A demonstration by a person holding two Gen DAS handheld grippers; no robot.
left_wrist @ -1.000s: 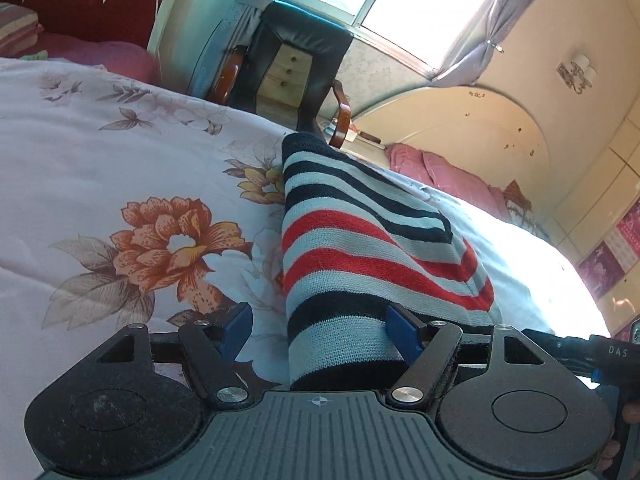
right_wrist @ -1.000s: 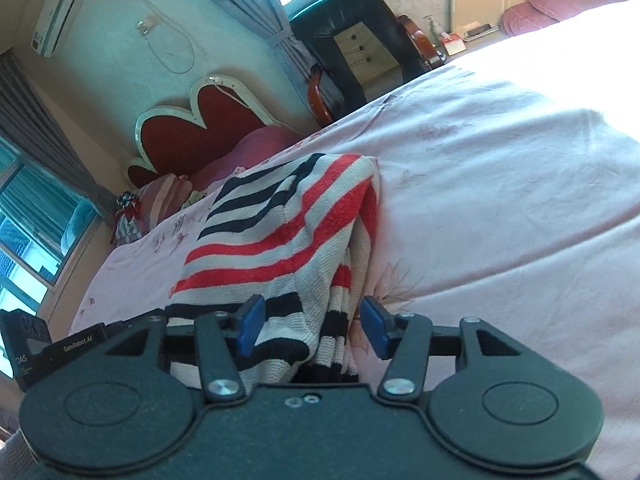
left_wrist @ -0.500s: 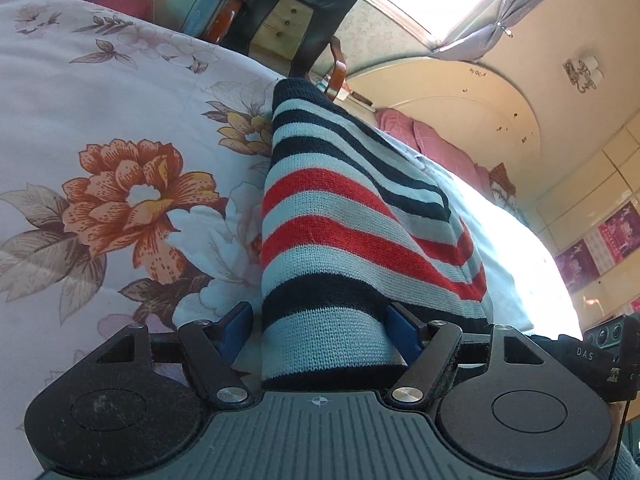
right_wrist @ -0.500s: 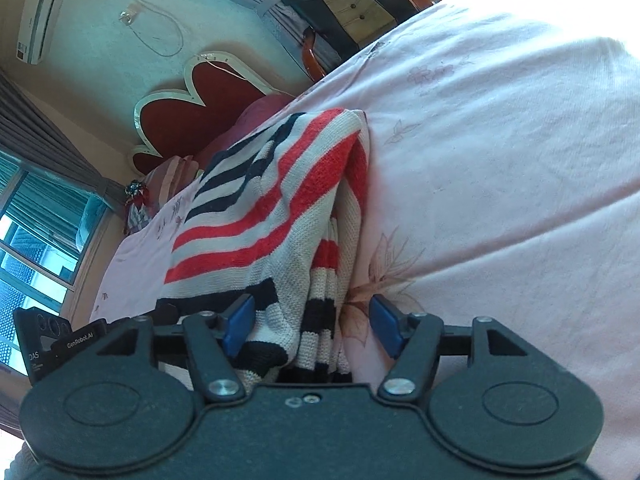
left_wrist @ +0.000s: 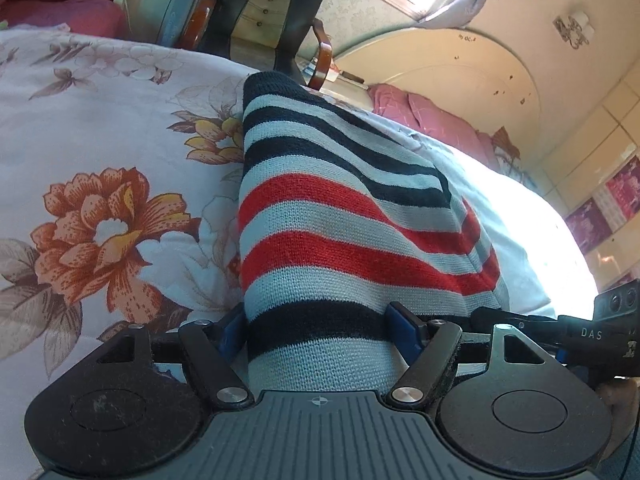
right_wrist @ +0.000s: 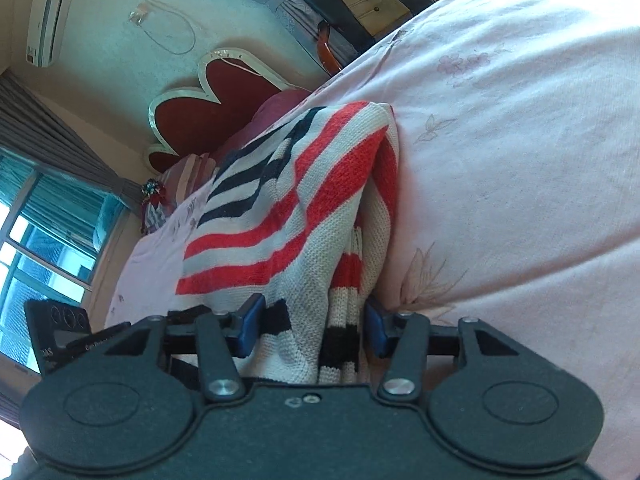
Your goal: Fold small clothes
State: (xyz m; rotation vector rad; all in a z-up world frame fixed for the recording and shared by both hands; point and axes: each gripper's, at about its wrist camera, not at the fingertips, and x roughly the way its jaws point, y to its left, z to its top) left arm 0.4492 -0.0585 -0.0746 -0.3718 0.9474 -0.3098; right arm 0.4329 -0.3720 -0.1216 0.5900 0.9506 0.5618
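Observation:
A knitted sweater (left_wrist: 340, 240) striped in navy, red and pale grey lies folded on the floral bed sheet (left_wrist: 100, 140). Its near hem runs between the blue pads of my left gripper (left_wrist: 316, 330), whose jaws stand wide and open, the left pad half hidden behind the fabric. In the right wrist view the same sweater (right_wrist: 288, 220) shows its layered side edge. My right gripper (right_wrist: 312, 330) has that edge between its pads and its jaws are closing in on it, both pads right at the fabric.
The pink sheet (right_wrist: 520, 160) spreads wide to the right of the sweater. A black armchair (left_wrist: 264, 8) and a heart-shaped headboard (right_wrist: 208, 112) stand beyond the bed. The other gripper's body (left_wrist: 600, 336) shows at the right edge of the left wrist view.
Both grippers have tipped lower and crept in over the sweater's near edge. The right jaws widened a little, then narrowed around the fabric. The left jaws kept their width.

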